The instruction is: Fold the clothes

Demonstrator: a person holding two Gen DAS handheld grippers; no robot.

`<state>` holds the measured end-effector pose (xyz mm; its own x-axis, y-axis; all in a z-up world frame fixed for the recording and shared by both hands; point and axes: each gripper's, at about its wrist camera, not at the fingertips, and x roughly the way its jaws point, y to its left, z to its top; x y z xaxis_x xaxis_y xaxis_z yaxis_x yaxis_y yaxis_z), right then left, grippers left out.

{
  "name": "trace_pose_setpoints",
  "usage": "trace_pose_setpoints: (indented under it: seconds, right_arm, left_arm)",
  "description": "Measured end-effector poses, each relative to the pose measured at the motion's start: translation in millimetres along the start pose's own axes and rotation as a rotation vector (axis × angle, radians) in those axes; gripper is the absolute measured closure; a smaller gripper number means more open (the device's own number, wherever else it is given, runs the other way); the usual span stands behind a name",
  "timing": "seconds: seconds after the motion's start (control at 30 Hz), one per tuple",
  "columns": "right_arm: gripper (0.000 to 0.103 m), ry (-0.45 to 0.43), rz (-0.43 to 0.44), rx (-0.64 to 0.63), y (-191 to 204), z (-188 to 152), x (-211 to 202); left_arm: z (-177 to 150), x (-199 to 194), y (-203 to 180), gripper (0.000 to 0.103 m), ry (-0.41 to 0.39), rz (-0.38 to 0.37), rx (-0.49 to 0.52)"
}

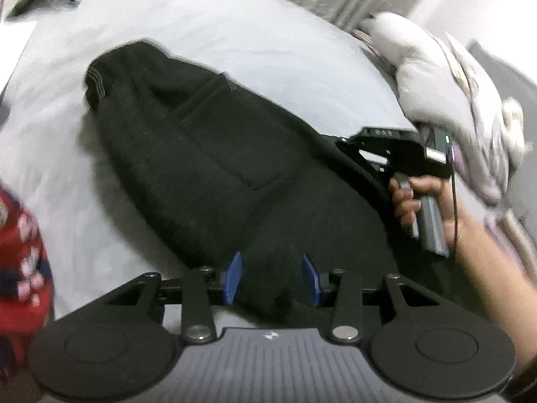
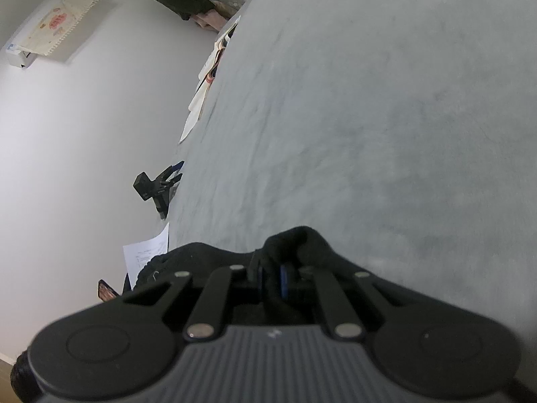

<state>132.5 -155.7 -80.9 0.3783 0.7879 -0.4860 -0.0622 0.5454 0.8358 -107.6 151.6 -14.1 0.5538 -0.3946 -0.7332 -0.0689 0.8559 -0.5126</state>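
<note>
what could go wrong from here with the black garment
The left gripper stands open around a bunch of the black garment, pads not pressing, so that end may drop out. The right gripper pinches only a small fold, which might slip. The red patterned cloth lies near and could get dragged along.

The grey bedsheet (image 2: 386, 117) serves as the reference surface. A pale crumpled quilt (image 1: 446, 100) is piled at its right edge. A red patterned fabric (image 1: 23, 268) lies at its lower left edge. A sheet of paper (image 2: 147, 252) lies beyond its edge. A white wall unit (image 2: 50, 30) is mounted well apart from it.
</note>
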Motion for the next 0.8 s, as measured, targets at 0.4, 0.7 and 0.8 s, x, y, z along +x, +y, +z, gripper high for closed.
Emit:
trace_pose_setpoints:
  seconds: [0.4, 0.7, 0.8]
  right_arm:
    - [0.097, -0.002, -0.005, -0.019, 3, 0, 1]
    - [0.097, 0.001, -0.026, -0.032, 7, 2, 2]
    - [0.097, 0.009, -0.037, -0.006, 9, 6, 3]
  left_arm:
    - [-8, 18, -2, 0.065, 0.077, -0.028, -0.098]
    - [-12, 25, 12, 0.103, 0.007, -0.057, -0.147]
    - [-28, 26, 27, 0.102, 0.037, -0.024, -0.120]
